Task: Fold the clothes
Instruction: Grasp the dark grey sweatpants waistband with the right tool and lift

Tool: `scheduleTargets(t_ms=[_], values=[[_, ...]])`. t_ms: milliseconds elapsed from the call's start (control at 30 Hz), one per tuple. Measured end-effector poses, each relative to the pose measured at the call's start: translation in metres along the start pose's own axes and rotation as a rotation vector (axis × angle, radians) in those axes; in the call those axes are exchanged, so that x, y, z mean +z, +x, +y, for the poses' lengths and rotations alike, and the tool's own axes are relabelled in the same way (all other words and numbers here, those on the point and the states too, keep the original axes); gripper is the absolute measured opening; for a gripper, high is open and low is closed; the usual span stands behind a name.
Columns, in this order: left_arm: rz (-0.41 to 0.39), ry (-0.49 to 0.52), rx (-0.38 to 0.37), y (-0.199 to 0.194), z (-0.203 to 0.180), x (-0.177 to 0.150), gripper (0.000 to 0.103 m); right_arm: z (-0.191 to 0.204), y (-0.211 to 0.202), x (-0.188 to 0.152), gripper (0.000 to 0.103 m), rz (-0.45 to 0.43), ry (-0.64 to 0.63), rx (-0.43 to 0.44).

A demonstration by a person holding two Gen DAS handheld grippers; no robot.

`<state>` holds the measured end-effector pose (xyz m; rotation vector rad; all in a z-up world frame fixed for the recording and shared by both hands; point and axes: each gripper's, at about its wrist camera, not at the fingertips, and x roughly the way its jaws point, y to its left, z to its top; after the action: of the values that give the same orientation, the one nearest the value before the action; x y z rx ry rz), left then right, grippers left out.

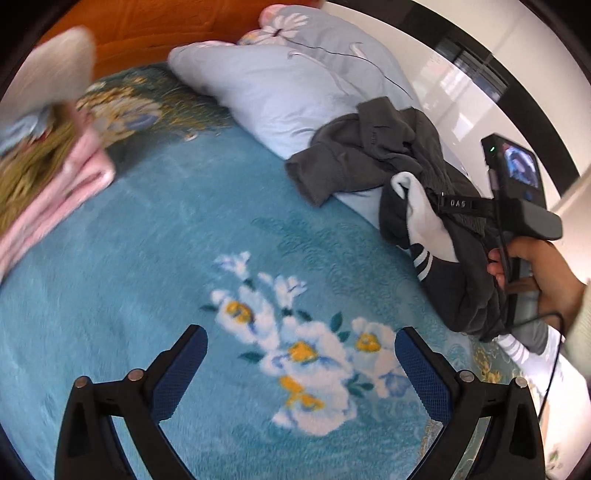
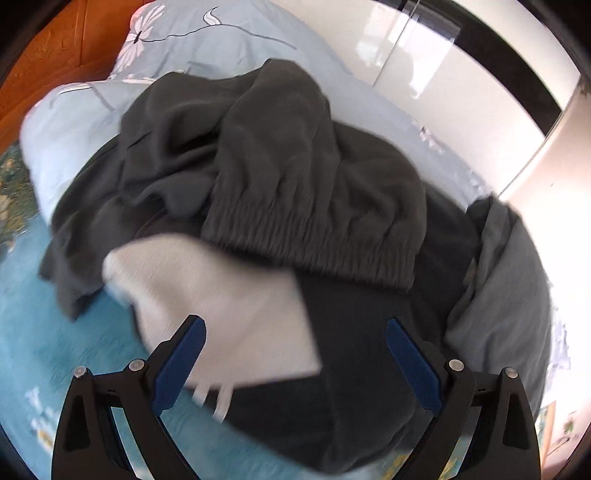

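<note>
A heap of dark grey clothes (image 1: 373, 147) lies on the right side of the bed, partly on a pale blue quilt. In it lies a dark garment with a white panel and white stripes (image 1: 421, 221). The heap fills the right wrist view (image 2: 295, 177), with the white panel (image 2: 229, 310) in front. My right gripper (image 2: 295, 332) is open just above the white panel and dark cloth, holding nothing. It also shows in the left wrist view (image 1: 454, 205), at the heap. My left gripper (image 1: 301, 343) is open and empty over the flowered turquoise blanket (image 1: 166, 221).
Folded pink cloth (image 1: 55, 199) and other folded items sit stacked at the left. A pale blue flowered quilt (image 1: 280, 92) lies bunched at the head of the bed against an orange wooden headboard (image 1: 147, 33). A white wall and a dark window frame are at the right.
</note>
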<state>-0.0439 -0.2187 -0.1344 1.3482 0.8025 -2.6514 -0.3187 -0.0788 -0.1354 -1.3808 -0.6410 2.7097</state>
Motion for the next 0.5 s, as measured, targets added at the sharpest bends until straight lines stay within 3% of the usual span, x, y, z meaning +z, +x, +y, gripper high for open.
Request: scheduleTargets(t_ms=[67,133,233,500], values=[[-0.002,-0.049,-0.015,-0.003,0.012,-0.008,0.103,0.008,0.012,0.009,0.098,-0.006,-0.084,-0.105],[-0.001,-0.086,-0.021,-0.006,0.022,-0.015,0.103,0.018,0.025,0.012,0.098,0.020,-0.166,-0.148],[-0.007,-0.089,-0.007,-0.006,0.029,-0.020,0.103,0.026,0.018,0.020,0.097,-0.096,-0.217,-0.268],[-0.022,-0.036,-0.079,-0.007,0.027,-0.021,0.103,0.049,0.003,0.032,0.097,-0.234,-0.224,-0.355]])
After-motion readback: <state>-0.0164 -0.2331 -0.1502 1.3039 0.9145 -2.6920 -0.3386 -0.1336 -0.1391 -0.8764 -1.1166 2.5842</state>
